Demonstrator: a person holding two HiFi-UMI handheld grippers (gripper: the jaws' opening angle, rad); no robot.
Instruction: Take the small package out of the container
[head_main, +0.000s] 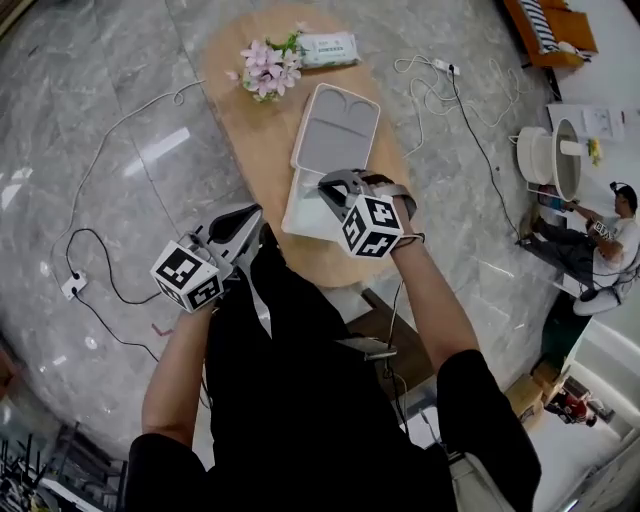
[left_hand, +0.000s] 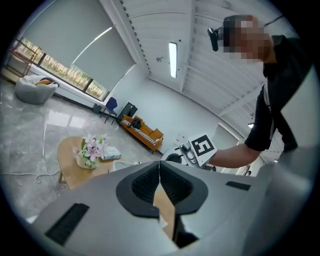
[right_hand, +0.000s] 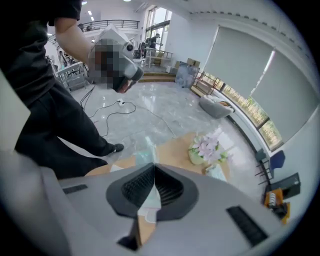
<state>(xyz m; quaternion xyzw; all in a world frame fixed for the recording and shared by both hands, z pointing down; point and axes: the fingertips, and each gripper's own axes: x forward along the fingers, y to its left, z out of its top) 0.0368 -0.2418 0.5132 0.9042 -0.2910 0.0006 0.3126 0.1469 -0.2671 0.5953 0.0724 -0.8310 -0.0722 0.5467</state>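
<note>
A white container (head_main: 300, 215) stands open on the oval wooden table (head_main: 235, 130), its lid (head_main: 337, 130) tipped back. My right gripper (head_main: 330, 185) is over the container's near part. In the right gripper view the right gripper (right_hand: 154, 172) is shut on a thin pale green small package (right_hand: 145, 152), which sticks out past the pads. The head view hides that package behind the gripper. My left gripper (head_main: 250, 215) hangs off the table's near left edge, apart from the container. In its own view the left gripper (left_hand: 160, 172) is shut with nothing between the pads.
A pot of pink flowers (head_main: 268, 68) and a pack of wipes (head_main: 328, 48) sit at the table's far end. Cables (head_main: 440, 90) and a power strip (head_main: 72, 287) lie on the marble floor. A person (head_main: 610, 225) sits at the far right.
</note>
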